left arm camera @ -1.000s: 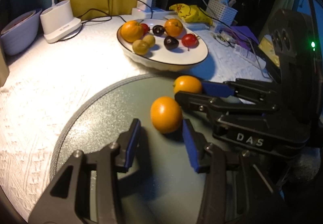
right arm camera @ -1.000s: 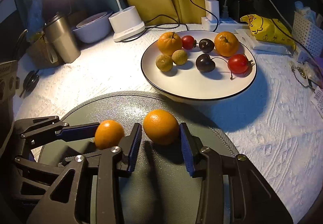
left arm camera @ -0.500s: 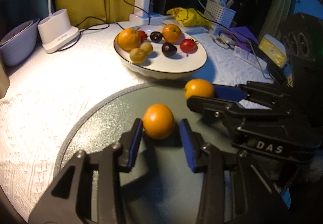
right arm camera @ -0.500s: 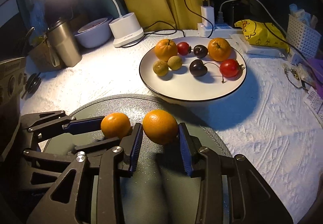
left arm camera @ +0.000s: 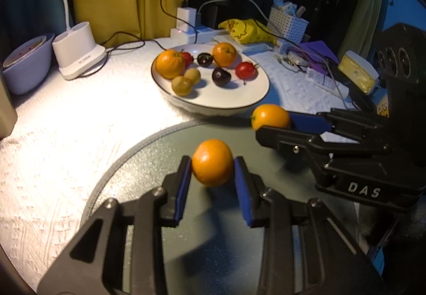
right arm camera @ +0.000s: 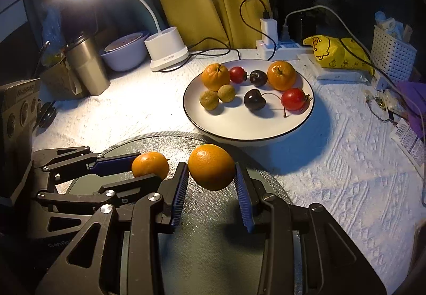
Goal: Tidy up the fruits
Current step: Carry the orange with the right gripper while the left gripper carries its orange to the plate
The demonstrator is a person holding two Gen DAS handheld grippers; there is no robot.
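Note:
My left gripper [left arm camera: 213, 166] is shut on an orange [left arm camera: 212, 162] and holds it just above the grey round mat [left arm camera: 149, 162]. My right gripper [right arm camera: 211, 170] is shut on a second orange [right arm camera: 211, 166], lifted over the same mat [right arm camera: 207, 241]. Each gripper and its orange show in the other view: the right one [left arm camera: 270, 115], the left one [right arm camera: 150, 163]. A white plate [right arm camera: 239, 132] beyond the mat holds two oranges, two dark cherries, two red fruits and two small green-brown fruits. The plate also shows in the left wrist view [left arm camera: 226, 103].
A white lamp base [right arm camera: 167, 50], a steel tumbler [right arm camera: 86, 66] and a pale bowl [right arm camera: 125, 51] stand at the back left. A power strip with cables [right arm camera: 277, 46], a yellow bag [right arm camera: 338, 53] and a white basket [right arm camera: 394, 51] stand at the back right.
Both grippers have closed on their oranges and lifted them slightly off the mat, moving a little toward the plate.

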